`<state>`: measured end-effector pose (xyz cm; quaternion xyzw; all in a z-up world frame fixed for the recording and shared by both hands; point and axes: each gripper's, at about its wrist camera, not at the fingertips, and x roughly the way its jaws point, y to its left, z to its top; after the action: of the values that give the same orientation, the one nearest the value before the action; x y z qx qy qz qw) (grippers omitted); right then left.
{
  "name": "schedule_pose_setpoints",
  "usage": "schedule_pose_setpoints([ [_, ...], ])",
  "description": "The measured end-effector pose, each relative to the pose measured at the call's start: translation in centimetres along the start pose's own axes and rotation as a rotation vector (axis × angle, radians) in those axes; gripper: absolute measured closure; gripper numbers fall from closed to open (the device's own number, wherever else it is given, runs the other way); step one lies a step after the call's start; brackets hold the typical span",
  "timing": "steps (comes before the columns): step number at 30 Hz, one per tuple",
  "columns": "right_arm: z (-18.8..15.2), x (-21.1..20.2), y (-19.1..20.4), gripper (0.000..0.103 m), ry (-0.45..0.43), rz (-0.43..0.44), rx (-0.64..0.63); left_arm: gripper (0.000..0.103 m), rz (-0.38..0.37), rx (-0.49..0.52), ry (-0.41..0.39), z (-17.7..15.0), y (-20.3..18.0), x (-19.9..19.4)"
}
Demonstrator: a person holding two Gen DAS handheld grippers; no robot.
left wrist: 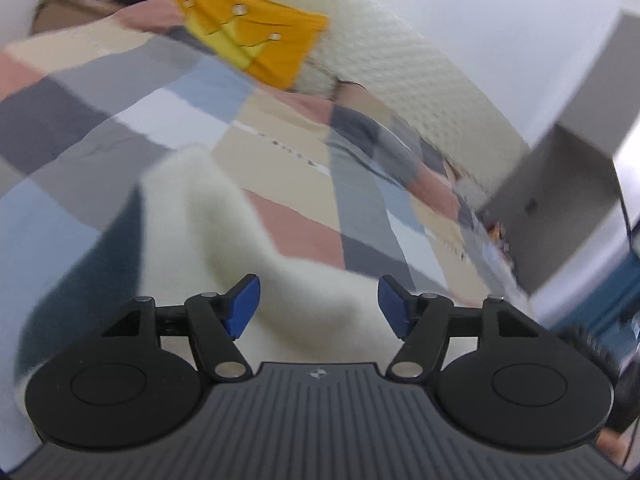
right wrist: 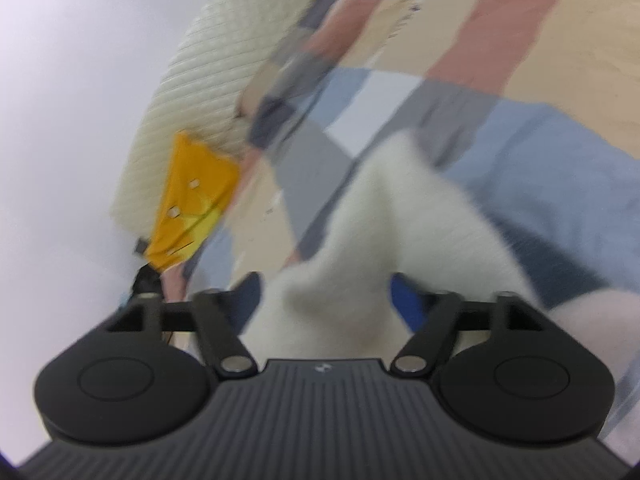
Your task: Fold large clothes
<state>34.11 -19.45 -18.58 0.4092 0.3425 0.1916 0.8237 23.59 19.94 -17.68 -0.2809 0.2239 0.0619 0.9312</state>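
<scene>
A fluffy white garment (left wrist: 192, 220) with a dark teal panel lies on a patchwork bedspread (left wrist: 120, 92). My left gripper (left wrist: 319, 306) is open just above the garment, its blue pads (left wrist: 244, 306) wide apart with nothing between them. In the right wrist view the same white garment (right wrist: 400, 216) runs between the jaws of my right gripper (right wrist: 326, 304), which are spread wide. The blue pads (right wrist: 406, 300) stand on either side of a bulge of cloth and do not pinch it. Both views are blurred by motion.
A yellow cushion (left wrist: 256, 36) with a crown design leans on the cream quilted headboard (left wrist: 400, 68); it also shows in the right wrist view (right wrist: 196, 196). A grey cabinet (left wrist: 560, 184) stands by the bed's right side. White walls lie behind.
</scene>
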Motion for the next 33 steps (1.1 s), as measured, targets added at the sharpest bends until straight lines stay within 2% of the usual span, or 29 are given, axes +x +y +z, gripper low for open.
schedule_pose_setpoints([
  [5, -1.6, 0.4, 2.9, 0.025, 0.052, 0.022, -0.188, 0.033, 0.023, 0.134, 0.033, -1.1, -2.6, 0.3],
  [9, -3.0, 0.5, 5.2, 0.026, 0.089, 0.007, -0.383, 0.033, 0.014, 0.219, 0.092, -1.7, -3.6, 0.7],
  [11, -3.8, 0.7, 6.3, 0.035, 0.129, -0.001, -0.493, 0.032, 0.054, 0.261, 0.098, -2.2, -3.9, 1.0],
  [16, -5.4, 1.8, 7.4, 0.039, 0.120, -0.093, -0.705, 0.032, 0.141, 0.294, 0.074, -1.9, -3.8, 2.8],
  [19, -4.4, 2.3, 7.0, 0.039, 0.085, -0.106, -0.675, 0.032, 0.166, 0.314, 0.062, -1.0, -3.3, 4.3],
  [23, -2.4, 4.0, 5.6, 0.040, 0.032, -0.170, -0.646, 0.032, 0.184, 0.258, 0.054, -0.4, -1.4, 5.4],
  [26, -1.4, 5.7, 4.9, 0.040, 0.031, -0.192, -0.612, 0.032, 0.204, 0.269, 0.061, 0.1, -0.5, 6.5],
  [33, -1.3, 8.1, 4.3, 0.040, 0.035, -0.252, -0.698, 0.032, 0.207, 0.218, 0.104, 1.8, 2.1, 9.3],
])
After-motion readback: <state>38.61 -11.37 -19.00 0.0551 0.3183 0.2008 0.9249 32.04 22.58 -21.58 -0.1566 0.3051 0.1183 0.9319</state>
